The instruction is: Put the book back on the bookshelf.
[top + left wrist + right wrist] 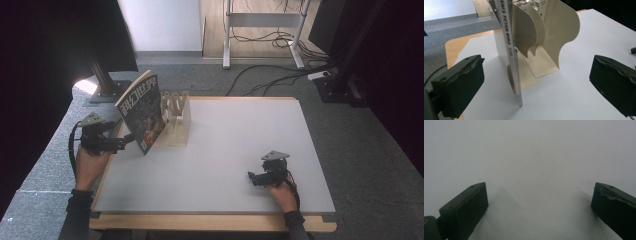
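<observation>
Left gripper (131, 140) at left bench edge, jaws spread wide, nothing pinched; magazine (142, 111) spine (510, 50) sits in the gap between the pads, untouched. Right gripper (251, 176) parked near front right of bench (240, 145), jaws likewise apart and empty over bare top.

Magazine stands on its bottom edge by the left edge toward the far-left corner, leaning against the cream file rack (178, 120). Long axis roughly vertical, top tilted left; cover faces front, spine toward left gripper.

Likely step: seating magazine in rack. Advice: re-pinch low on spine, square to it, keep upright, slide into slot without nudging rack; back straight out, avoid clipping the spine and tipping it.
</observation>
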Action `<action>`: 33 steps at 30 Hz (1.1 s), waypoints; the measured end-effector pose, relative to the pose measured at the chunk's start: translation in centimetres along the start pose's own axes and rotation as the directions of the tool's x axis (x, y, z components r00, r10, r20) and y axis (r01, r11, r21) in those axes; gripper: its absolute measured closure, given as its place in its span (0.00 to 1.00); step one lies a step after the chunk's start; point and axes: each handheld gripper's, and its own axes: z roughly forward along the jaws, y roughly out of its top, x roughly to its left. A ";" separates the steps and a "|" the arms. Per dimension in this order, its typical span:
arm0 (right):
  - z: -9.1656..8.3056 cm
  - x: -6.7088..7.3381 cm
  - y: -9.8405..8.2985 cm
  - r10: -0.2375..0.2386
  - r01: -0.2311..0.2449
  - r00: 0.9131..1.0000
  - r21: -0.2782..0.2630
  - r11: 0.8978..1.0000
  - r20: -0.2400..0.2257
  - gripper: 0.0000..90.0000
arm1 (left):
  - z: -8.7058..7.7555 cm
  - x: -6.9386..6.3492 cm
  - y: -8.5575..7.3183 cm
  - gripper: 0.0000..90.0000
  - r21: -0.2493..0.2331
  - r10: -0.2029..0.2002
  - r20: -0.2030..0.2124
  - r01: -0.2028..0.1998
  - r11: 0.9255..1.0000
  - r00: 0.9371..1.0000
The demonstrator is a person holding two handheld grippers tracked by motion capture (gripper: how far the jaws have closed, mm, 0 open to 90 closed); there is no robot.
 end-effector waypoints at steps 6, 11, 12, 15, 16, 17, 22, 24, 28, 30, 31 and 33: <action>0.0 0.0 0.0 0.000 0.000 1.000 0.000 1.000 0.000 0.00 | 0.0 -1.4 -0.6 0.00 -0.005 0.026 0.046 -0.026 1.000 0.999; 0.0 0.0 0.0 0.000 0.000 1.000 0.000 1.000 0.000 0.00 | 0.6 -2.8 -0.9 0.00 -0.005 0.045 0.092 -0.045 0.999 0.995; 0.0 0.0 0.0 0.001 -0.001 1.000 0.001 1.000 0.000 0.00 | 0.8 -3.1 -1.0 0.00 -0.005 0.047 0.102 -0.047 0.999 0.994; 0.0 0.0 0.0 0.000 0.000 1.000 0.001 1.000 0.000 0.00 | 1.3 -3.9 -1.1 0.00 -0.002 0.058 0.124 -0.059 0.998 0.991; 0.0 0.0 0.0 0.000 0.000 1.000 0.000 1.000 0.001 0.00 | 1.6 -4.2 -1.2 0.00 0.001 0.059 0.135 -0.060 0.998 0.989; 0.0 0.0 0.0 0.000 0.000 1.000 0.001 1.000 0.000 0.00 | 1.8 -4.4 -1.2 0.00 0.004 0.062 0.145 -0.063 0.998 0.987; 0.0 0.0 0.0 -0.001 0.001 1.000 -0.001 1.000 0.000 0.01 | 3.1 -5.6 -1.5 0.00 0.007 0.068 0.184 -0.071 0.997 0.980; 0.0 0.0 0.0 -0.001 0.001 1.000 -0.001 1.000 0.000 0.01 | 3.7 -6.1 -1.6 0.00 0.007 0.070 0.205 -0.073 0.997 0.976; 0.0 0.0 0.0 -0.001 0.001 1.000 -0.001 1.000 0.000 0.01 | 4.8 -7.1 -1.9 0.00 0.016 0.079 0.236 -0.085 0.996 0.969; 0.0 0.0 0.0 -0.001 0.001 1.000 -0.001 1.000 0.000 0.01 | 5.4 -7.6 -2.1 0.00 0.024 0.086 0.248 -0.095 0.995 0.965; 0.0 0.0 0.0 -0.001 0.001 1.000 -0.001 1.000 0.000 0.01 | 5.7 -7.8 -2.2 0.00 0.026 0.089 0.252 -0.099 0.995 0.964; 0.0 0.0 0.0 -0.002 0.002 1.000 -0.002 1.000 0.000 0.01 | 6.4 -8.2 -2.4 0.00 0.035 0.097 0.261 -0.109 0.993 0.960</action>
